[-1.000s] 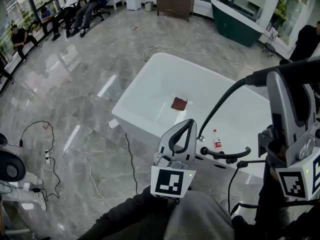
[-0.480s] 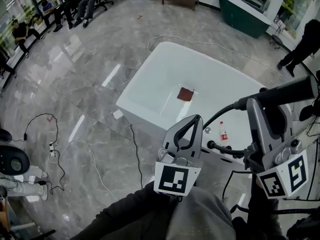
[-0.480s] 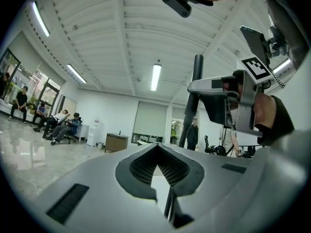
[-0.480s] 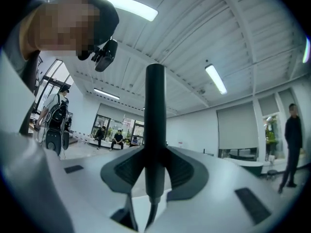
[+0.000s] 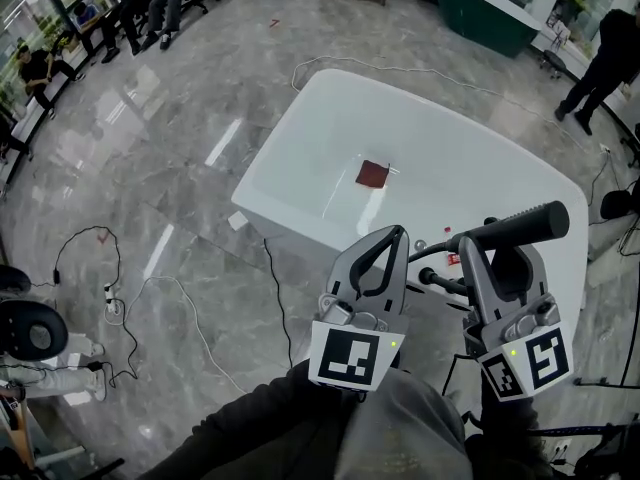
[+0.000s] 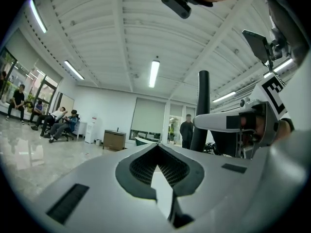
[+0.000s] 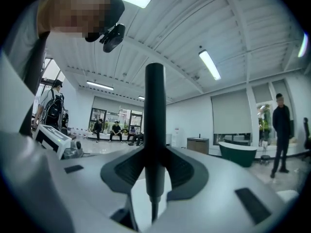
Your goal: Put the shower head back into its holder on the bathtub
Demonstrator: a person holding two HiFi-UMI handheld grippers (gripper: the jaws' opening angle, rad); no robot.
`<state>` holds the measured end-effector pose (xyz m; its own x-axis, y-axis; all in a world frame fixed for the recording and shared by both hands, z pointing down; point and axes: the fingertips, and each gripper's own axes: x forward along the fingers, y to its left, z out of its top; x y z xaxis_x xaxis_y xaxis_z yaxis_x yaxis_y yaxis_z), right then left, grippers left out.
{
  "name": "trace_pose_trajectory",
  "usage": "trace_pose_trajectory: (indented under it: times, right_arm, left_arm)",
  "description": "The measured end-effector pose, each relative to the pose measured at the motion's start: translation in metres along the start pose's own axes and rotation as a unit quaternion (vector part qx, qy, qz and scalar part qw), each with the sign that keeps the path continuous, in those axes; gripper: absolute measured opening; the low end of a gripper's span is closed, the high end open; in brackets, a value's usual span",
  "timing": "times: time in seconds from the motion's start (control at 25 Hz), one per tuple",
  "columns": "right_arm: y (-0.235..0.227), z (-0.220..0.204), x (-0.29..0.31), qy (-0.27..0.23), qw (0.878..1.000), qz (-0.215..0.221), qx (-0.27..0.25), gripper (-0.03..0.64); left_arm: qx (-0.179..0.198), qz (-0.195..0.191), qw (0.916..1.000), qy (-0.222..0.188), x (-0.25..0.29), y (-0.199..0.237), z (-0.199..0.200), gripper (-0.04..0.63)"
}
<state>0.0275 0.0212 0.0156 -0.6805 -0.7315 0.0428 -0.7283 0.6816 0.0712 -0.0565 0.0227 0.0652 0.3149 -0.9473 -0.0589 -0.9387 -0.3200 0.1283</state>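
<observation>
- Big showroom-type place with a shiny grey marble floor. A few people are sitting along the windows way off at the far left, and loose cables trail over the floor on the near left.
- White bathtub sits mid-room, with a little reddish-brown square lying on its bottom.
- Left gripper is held up in front of the tub's near side. Its own view shows the tips pinched together with nothing in them, just the hollow between the pads.
- Black tap fitting sits on the near rim, between the two grippers.
- Right gripper is clamped on the black shower head. In its own view the dark handle runs straight up between the pads, gripped low down. From the head view the thing sticks out up and to the right above the tub rim, off the fitting and only held by the gripper.
- Far right: a dark green tub at the back and a person in black standing.
</observation>
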Motion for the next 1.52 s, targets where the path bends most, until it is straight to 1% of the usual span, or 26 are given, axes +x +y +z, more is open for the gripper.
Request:
trace_pose_trajectory:
  times: [0.32,0.56,0.68,0.76,0.96,1.08,1.16,1.24,1.4,1.52]
  right_arm:
    - [0.0,-0.008,-0.007,0.003,1.0,-0.005,0.007,0.141]
    - [-0.006,-0.012,-0.011,0.009,1.0,-0.022,0.016,0.141]
    - [-0.008,-0.015,-0.011,0.01,0.999,-0.027,0.02,0.141]
    - [-0.008,-0.019,-0.009,0.014,0.999,-0.022,0.019,0.141]
    - [-0.018,-0.039,-0.003,0.018,0.999,-0.009,0.025,0.141]
    - [-0.027,-0.059,0.003,0.026,0.999,-0.002,0.032,0.141]
    - [-0.03,-0.072,0.004,0.031,0.999,0.001,0.039,0.141]
    - [-0.031,-0.079,0.007,0.029,0.999,0.0,0.043,0.141]
    - [-0.032,-0.095,0.009,0.025,0.999,0.003,0.039,0.141]
    - [-0.028,-0.11,0.009,0.03,0.999,0.008,0.036,0.141]
  left_arm:
    - [-0.003,-0.01,0.9999,0.009,0.001,-0.008,-0.006,0.003]
    - [0.001,-0.028,0.9995,0.014,0.006,-0.013,-0.005,0.003]
    - [-0.006,-0.034,0.9991,0.026,0.008,-0.015,-0.012,0.003]
    - [-0.01,-0.032,0.9988,0.034,0.011,-0.014,-0.019,0.003]
    - [0.005,-0.031,0.9978,0.059,0.023,-0.015,-0.04,0.003]
    - [0.011,-0.021,0.9979,0.061,0.035,-0.011,-0.051,0.003]
    - [0.012,-0.016,0.9972,0.072,0.037,-0.01,-0.062,0.003]
    - [0.018,-0.017,0.996,0.085,0.04,-0.008,-0.071,0.003]
    - [0.03,-0.024,0.9944,0.098,0.052,-0.007,-0.086,0.003]
    - [0.032,-0.023,0.9936,0.106,0.058,-0.005,-0.096,0.003]
